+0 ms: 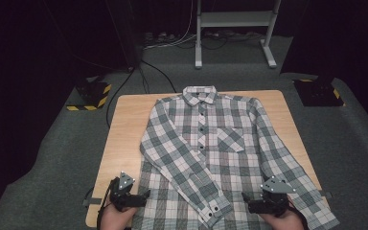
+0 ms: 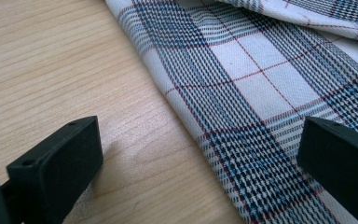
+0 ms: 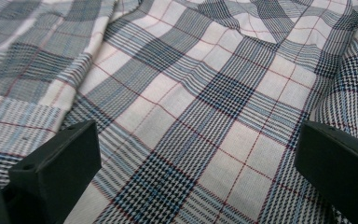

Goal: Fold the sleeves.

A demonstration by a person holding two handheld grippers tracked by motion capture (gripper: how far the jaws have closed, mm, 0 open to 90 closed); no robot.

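Note:
A plaid shirt point(image 1: 211, 143) in white, grey and dark blue with thin red lines lies flat and buttoned on a wooden table point(image 1: 124, 129), collar at the far side, sleeves down along its sides. My left gripper point(image 1: 143, 196) is open at the shirt's near left hem; its jaws straddle the hem edge point(image 2: 186, 116), one over bare wood, one over cloth. My right gripper point(image 1: 246, 203) is open over the near right part of the shirt point(image 3: 191, 107), beside the right sleeve point(image 1: 292, 172), nothing held.
The table is small and the shirt overhangs its near edge. Grey carpet surrounds it. Two black blocks with yellow-black tape point(image 1: 93, 93) point(image 1: 318, 91) sit on the floor at the far corners. A white desk frame point(image 1: 232, 28) and cables stand beyond.

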